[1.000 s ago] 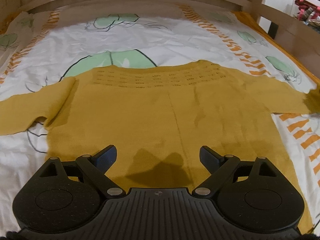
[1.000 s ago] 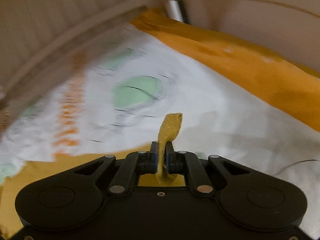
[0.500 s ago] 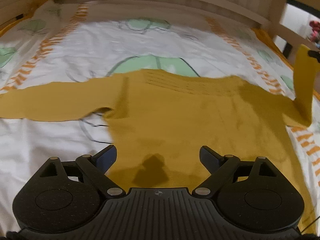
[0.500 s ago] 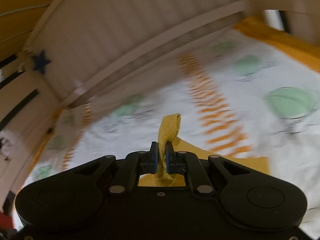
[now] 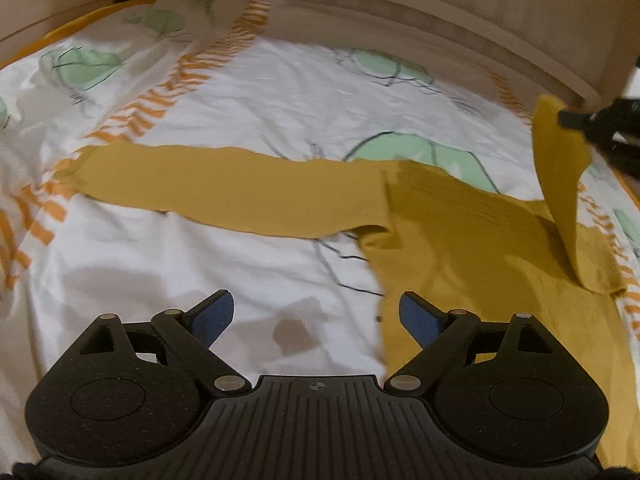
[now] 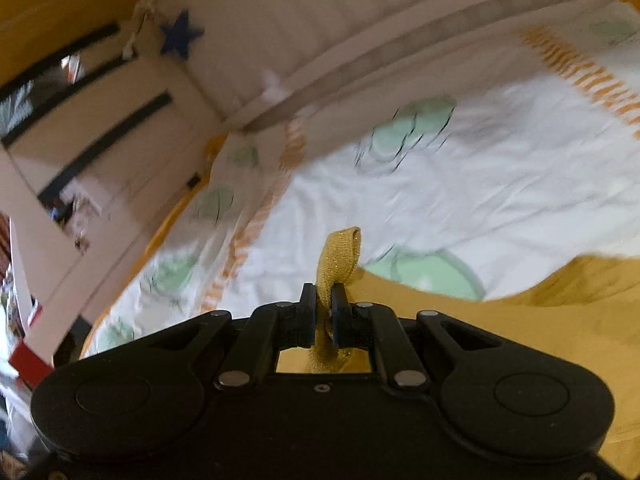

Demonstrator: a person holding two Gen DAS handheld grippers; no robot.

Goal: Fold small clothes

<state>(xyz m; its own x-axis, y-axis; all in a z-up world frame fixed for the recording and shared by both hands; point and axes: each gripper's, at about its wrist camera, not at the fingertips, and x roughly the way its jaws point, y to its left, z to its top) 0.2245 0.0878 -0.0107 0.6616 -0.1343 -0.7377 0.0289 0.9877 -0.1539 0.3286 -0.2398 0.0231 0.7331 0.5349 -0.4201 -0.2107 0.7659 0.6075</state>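
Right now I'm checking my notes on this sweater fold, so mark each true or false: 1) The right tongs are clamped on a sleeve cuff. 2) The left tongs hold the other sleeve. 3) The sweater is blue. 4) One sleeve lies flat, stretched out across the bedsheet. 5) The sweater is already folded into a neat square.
1) True: the right tongs are shut on the sleeve cuff, lifting that sleeve off the bed.
2) False: the left tongs are open and hold nothing.
3) False: the sweater is mustard yellow.
4) True: the flat sleeve lies spread across the bedsheet.
5) False: its body is spread out and neither sleeve is folded in yet.
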